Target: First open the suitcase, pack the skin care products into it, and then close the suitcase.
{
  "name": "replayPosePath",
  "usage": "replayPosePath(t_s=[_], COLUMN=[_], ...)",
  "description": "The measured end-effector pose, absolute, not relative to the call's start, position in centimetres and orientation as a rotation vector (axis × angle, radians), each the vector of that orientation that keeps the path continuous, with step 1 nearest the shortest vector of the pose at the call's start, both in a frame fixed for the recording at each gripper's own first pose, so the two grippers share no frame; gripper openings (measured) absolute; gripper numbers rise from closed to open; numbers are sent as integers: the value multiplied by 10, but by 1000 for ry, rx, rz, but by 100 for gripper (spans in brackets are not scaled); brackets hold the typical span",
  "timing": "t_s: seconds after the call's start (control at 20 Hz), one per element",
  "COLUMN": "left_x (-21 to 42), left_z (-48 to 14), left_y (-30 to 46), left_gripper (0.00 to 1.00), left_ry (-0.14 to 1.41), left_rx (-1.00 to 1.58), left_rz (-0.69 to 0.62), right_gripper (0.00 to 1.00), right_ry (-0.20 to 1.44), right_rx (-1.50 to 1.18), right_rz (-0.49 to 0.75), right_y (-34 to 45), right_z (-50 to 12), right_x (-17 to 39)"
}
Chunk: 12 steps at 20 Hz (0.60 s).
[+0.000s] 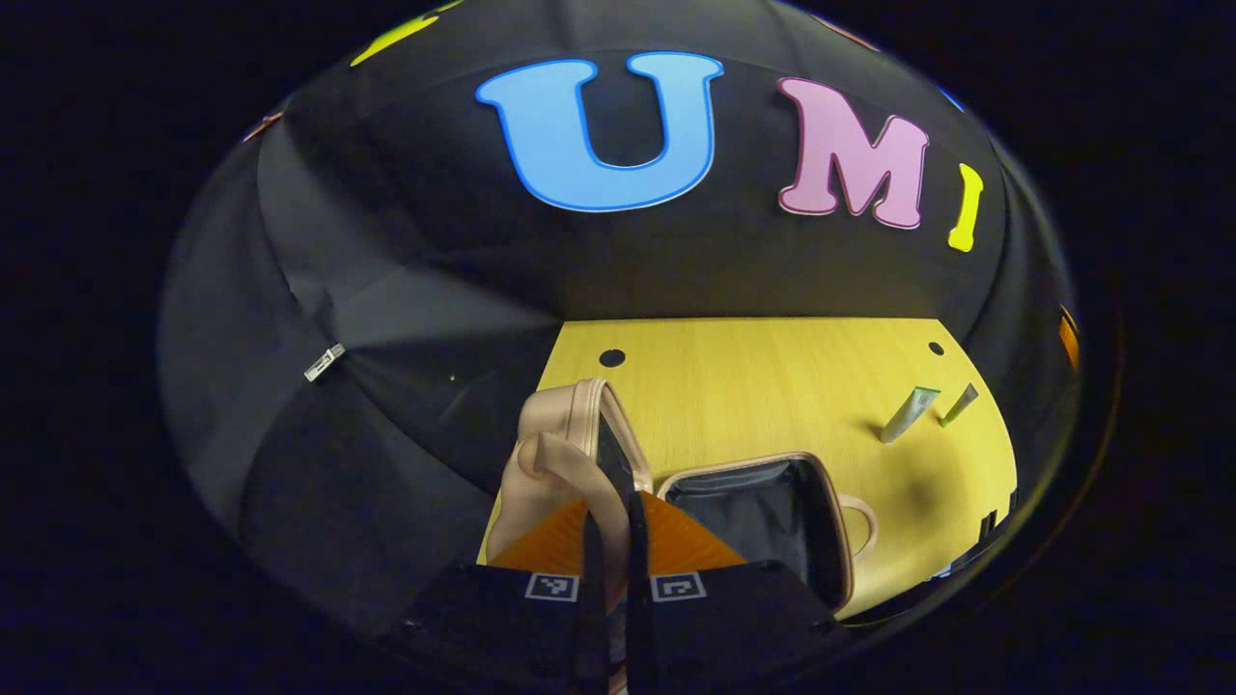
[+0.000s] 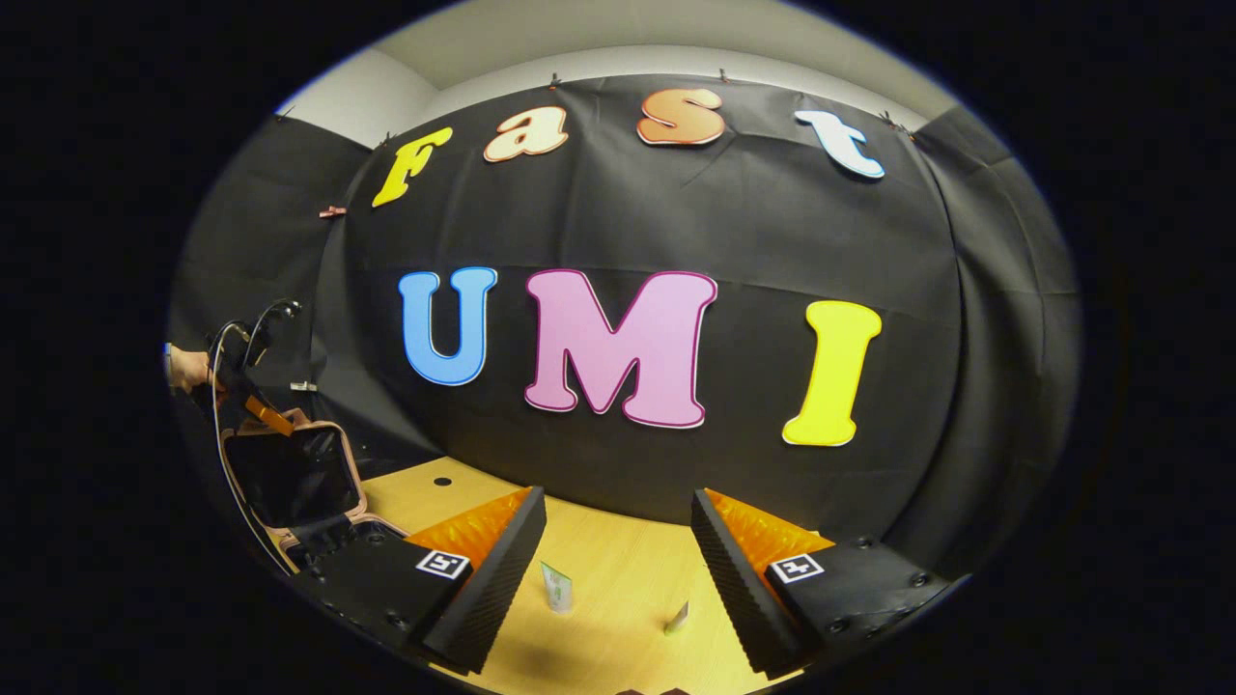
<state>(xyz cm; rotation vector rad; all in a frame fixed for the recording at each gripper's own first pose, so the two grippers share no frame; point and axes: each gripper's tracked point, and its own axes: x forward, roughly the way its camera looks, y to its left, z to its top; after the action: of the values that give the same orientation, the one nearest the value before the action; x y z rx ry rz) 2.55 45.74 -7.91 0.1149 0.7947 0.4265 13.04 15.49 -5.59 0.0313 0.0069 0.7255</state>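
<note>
Your left gripper [image 1: 612, 541] has its fingers drawn together on the edge of the lid [image 1: 570, 454], holding the lid upright over the case [image 1: 763, 512], which lies open on the table [image 1: 753, 386] at its left end; the right gripper view shows the same lid [image 2: 290, 473] raised at far left. Your right gripper [image 2: 618, 569] stands with fingers wide apart and nothing between them, aimed at the two tubes. The larger tube [image 2: 557, 587] stands just ahead of its left finger; the smaller tube [image 2: 678, 618] sits nearer the right finger. In the left gripper view both tubes [image 1: 909, 413] [image 1: 959, 404] lie well apart from the case, toward the table's right end. Treat the case as soft: its fabric lid probably sags and falls shut if released, so keep hold at the rim, near the zip. Treat the tubes as light, smooth and squeezable. Take each across its body at mid-height, not at the cap or the crimped end, with gentle pressure only. An upright tube likely topples at a sideways nudge, so close squarely on it
</note>
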Motion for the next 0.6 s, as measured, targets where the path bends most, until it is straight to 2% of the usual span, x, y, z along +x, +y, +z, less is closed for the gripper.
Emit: replayPosePath(t_s=[0.25, 0.55, 0.6], left_x=[10, -8, -10], left_z=[-105, -156, -161], left_y=[552, 626, 631], left_gripper=[12, 16, 19], left_ry=[777, 699, 688], left_rx=[-15, -391, -473], left_rz=[461, 473, 463], right_gripper=[96, 96, 96], right_ry=[35, 75, 78], right_rx=[-4, -32, -33], right_rz=[706, 665, 660], right_y=[180, 184, 184], right_z=[-55, -63, -62], right_x=[102, 79, 76])
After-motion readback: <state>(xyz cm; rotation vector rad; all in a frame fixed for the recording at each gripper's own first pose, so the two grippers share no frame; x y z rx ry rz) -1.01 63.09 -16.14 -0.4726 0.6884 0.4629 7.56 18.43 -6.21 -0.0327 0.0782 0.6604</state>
